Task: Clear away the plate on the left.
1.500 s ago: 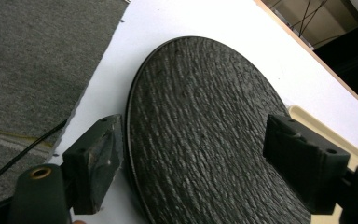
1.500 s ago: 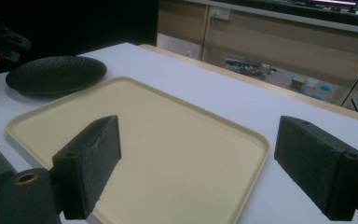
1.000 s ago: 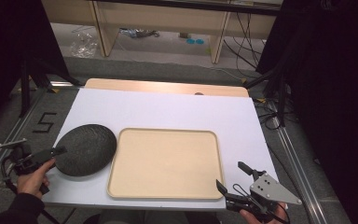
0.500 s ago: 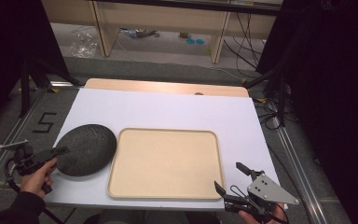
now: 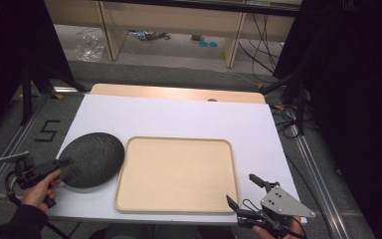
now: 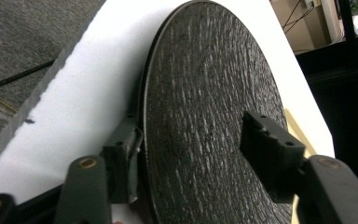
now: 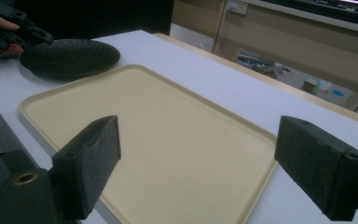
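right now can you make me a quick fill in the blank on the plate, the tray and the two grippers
1. The left gripper has its jaws around the rim of the dark ____.
2. The beige tray has ____ lying in it.
3. The right gripper has its jaws ____, near the tray's front right corner.
4. In the high view, the plate lies to the ____ of the tray.

Missing words: plate; nothing; open; left

Right tongs (image 5: 245, 190) drew back — toward the person.
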### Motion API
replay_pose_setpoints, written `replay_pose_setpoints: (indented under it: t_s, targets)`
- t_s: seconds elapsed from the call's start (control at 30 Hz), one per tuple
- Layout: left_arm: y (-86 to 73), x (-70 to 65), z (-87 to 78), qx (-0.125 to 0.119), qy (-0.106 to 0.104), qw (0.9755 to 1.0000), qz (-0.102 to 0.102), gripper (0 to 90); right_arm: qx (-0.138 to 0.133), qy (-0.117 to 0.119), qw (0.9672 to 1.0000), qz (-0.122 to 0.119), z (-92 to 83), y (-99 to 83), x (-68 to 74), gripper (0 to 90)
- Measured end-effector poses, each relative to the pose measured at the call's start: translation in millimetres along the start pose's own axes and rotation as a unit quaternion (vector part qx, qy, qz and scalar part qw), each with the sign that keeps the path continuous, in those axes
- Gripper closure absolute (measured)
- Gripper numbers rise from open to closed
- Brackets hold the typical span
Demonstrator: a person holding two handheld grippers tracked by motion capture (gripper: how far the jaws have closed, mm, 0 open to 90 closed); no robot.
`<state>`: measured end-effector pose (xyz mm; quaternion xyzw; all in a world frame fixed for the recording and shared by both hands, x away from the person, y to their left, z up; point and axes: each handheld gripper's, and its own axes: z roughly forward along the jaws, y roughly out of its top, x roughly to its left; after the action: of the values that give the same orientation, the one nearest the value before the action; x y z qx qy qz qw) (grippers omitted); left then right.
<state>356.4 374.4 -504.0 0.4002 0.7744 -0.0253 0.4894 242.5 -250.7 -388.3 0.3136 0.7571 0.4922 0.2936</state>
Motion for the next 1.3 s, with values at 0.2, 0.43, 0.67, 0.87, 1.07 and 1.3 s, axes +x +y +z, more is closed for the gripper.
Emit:
replay_pose_setpoints:
  t_s: [0.2, 0.43, 0.67, 0.87, 1.07, 1.3]
  targets:
    - [1.4, 1.8, -0.7, 0.008, 0.009, 0.9999, 0.009, 52.6, 0.002, 0.003, 1.0, -0.002, 0.6, 0.0, 0.7, 15.4]
    - [2.0, 9.3, -2.3, 0.007, 0.015, 0.9998, -0.012, 68.4, 0.005, 0.005, 1.0, -0.004, 1.6, 0.0, 1.3, 15.4]
    - [4.3, 19.7, -4.7, 0.01, -0.02, 0.9983, -0.054, 79.0, 0.01, 0.008, 0.9999, -0.009, 1.4, 0.1, 1.8, 15.4]
    - [7.2, 16.2, -10.7, -0.003, -0.061, 0.9954, -0.073, 85.6, 0.006, 0.008, 0.9999, -0.011, 2.1, 0.3, 2.2, 15.4]
    - [4.4, 17.2, -10.8, -0.016, -0.071, 0.9935, -0.087, 86.6, 0.005, 0.009, 0.9999, -0.012, 2.4, 0.7, 2.7, 15.5]
    - [3.6, 13.8, -12.4, -0.019, -0.095, 0.9903, -0.099, 85.3, 0.004, 0.012, 0.9998, -0.013, 2.8, 1.2, 2.5, 15.5]
